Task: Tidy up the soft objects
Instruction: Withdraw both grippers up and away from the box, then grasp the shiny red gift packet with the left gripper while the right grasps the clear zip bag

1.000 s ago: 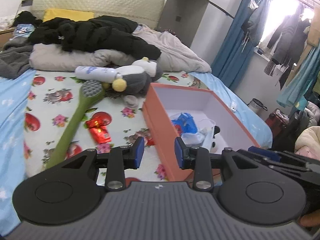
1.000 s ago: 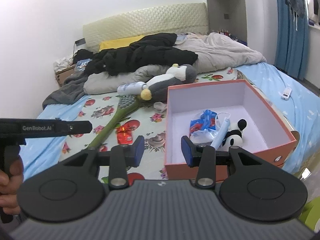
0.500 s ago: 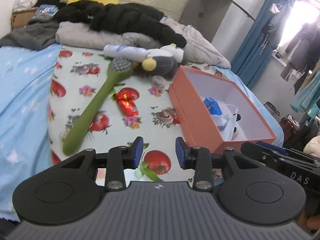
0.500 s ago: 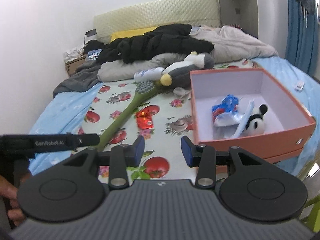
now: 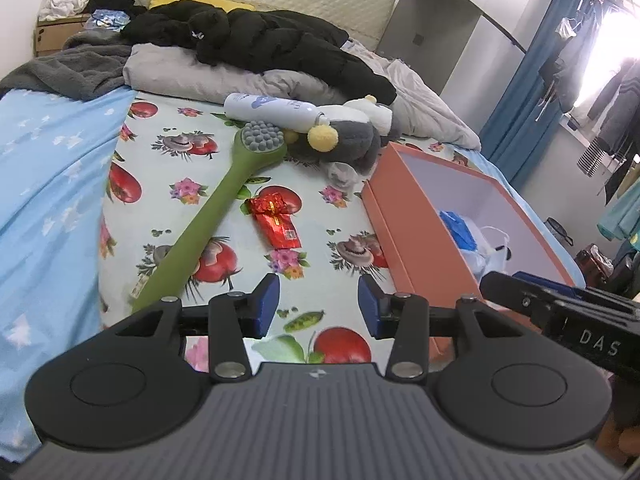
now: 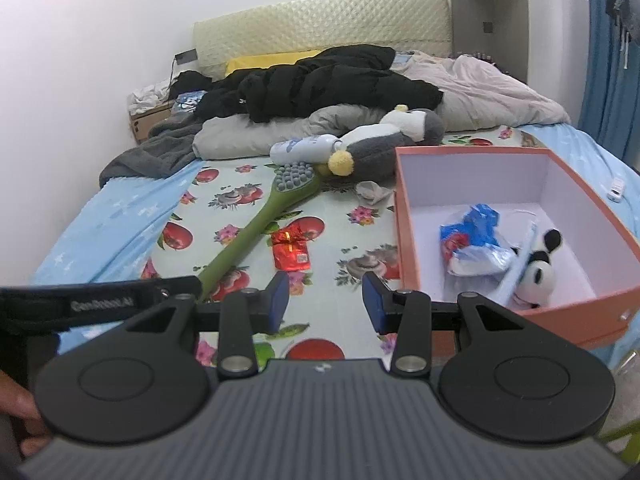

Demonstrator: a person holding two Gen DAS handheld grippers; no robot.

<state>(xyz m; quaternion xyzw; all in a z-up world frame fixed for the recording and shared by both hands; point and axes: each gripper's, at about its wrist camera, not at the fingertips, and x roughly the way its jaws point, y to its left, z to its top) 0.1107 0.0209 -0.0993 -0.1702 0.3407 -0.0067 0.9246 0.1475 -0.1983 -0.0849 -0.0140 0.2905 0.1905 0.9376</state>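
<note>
My left gripper [image 5: 318,306] is opening with nothing between its pads; the right gripper [image 6: 325,302] hangs parted and empty. Beside the orange box [image 5: 404,236], the red foil packet [image 5: 276,220] looks light, crinkly and slippery, so I'd pinch across its flat middle.

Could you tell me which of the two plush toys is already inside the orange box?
The small panda plush, lying in the orange box; the larger grey penguin plush lies on the bed.
</note>
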